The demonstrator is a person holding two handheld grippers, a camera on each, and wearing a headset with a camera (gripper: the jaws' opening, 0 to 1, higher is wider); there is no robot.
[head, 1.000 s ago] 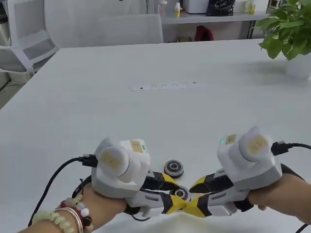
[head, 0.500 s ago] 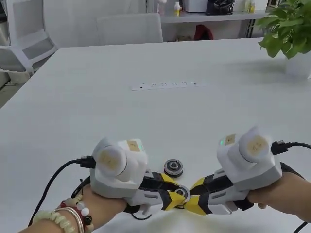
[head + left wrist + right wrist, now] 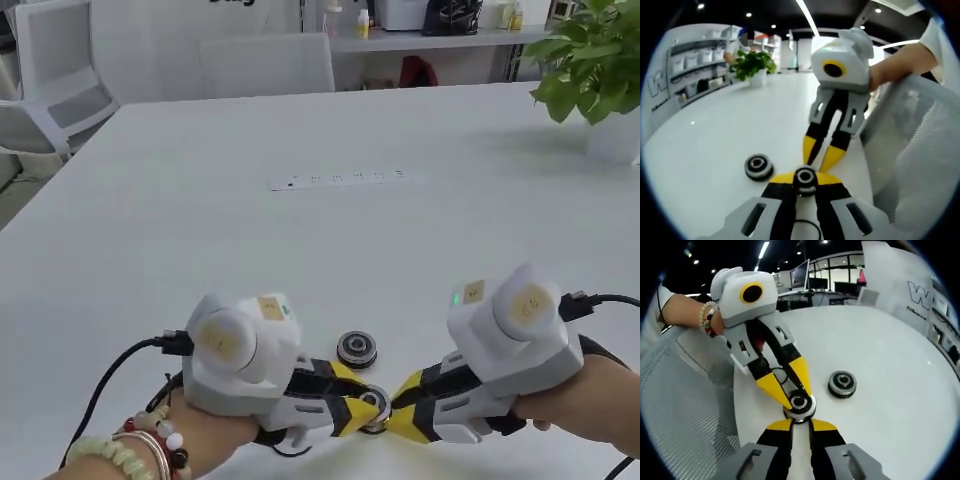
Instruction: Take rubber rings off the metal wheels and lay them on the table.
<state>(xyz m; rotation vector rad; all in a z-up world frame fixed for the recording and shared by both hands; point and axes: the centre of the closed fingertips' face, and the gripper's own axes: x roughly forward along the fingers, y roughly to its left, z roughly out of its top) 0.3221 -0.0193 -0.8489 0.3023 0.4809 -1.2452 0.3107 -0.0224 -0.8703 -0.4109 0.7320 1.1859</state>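
Observation:
A small metal wheel (image 3: 374, 402) with a black rubber ring is held just above the table's near edge. My left gripper (image 3: 360, 408) is shut on it from the left; in the left gripper view the wheel (image 3: 805, 176) sits between my yellow tips. My right gripper (image 3: 392, 412) meets it from the right, jaws pinched on the rubber ring at the wheel's (image 3: 800, 403) near rim. A second ringed wheel (image 3: 357, 347) lies flat on the table just beyond. A thin black ring (image 3: 806, 230) lies under my left gripper.
A white power strip (image 3: 340, 178) lies mid-table. A potted plant (image 3: 590, 60) stands at the far right corner. Chairs (image 3: 265, 60) line the far edge, and a mesh chair (image 3: 910, 150) is by the near edge.
Both grippers have closed in a little on the held wheel and sunk slightly toward the table edge. The loose wheel has not moved.

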